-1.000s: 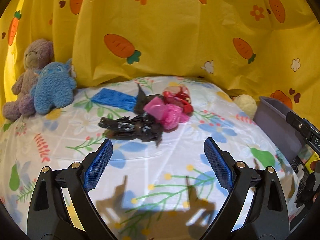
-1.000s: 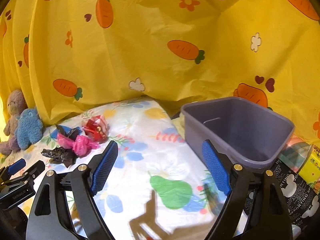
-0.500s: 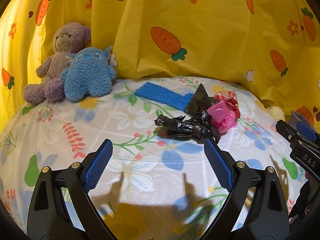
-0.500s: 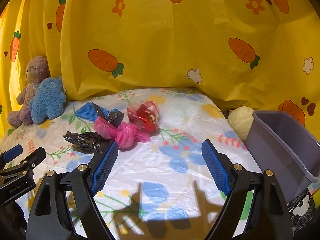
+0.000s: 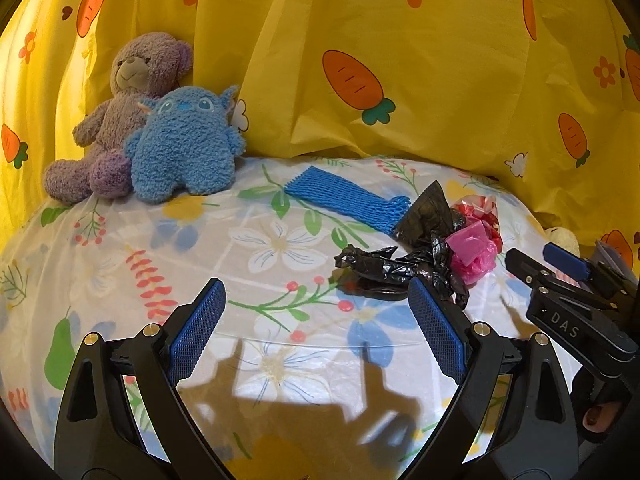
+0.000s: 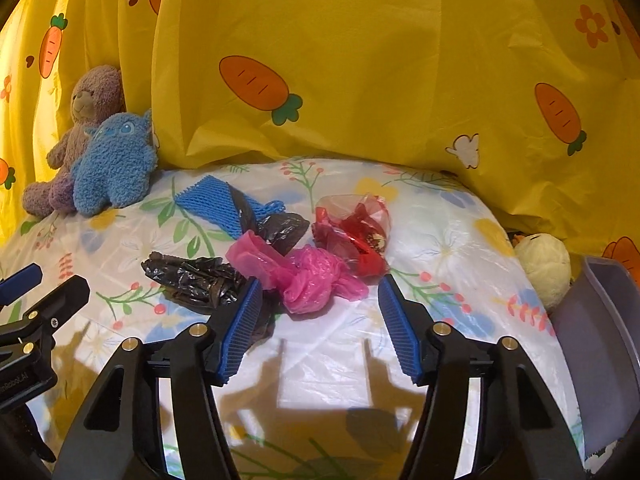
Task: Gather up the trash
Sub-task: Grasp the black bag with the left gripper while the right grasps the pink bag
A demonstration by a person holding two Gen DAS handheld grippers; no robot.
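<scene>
While I hold both grippers over the floral sheet, status:
left gripper (image 5: 318, 328): jaws spread wide, nothing between the pads, hovering over bare sheet short of the pile.
right gripper (image 6: 320, 324): jaws have just been closing, now partly narrowed; pads touch nothing. Pink bag sits just ahead of the gap, not gripped.
trash pile: bunched mid-sheet, toward the far edge by the curtain.
pink plastic bag (image 6: 308, 276): crumpled, front of pile, nearest my right fingers.
black plastic bag (image 6: 196, 280): crumpled, left of the pink one, touching it; partly behind my right gripper's left finger.
second black piece (image 6: 280, 230): behind the pink bag, overlapping the foam net.
red wrapper (image 6: 354, 232): just behind and right of the pink bag.
blue foam net (image 5: 346, 198): flat, far side of the pile, one end under the black piece.
grey bin (image 6: 600, 320): off the sheet's right edge, partly in frame.
plush toys: purple bear (image 5: 120, 112) and blue monster (image 5: 184, 144) at the far left corner against the yellow carrot curtain (image 5: 440, 60); pale plush (image 6: 546, 264) at the right edge beside the bin.
</scene>
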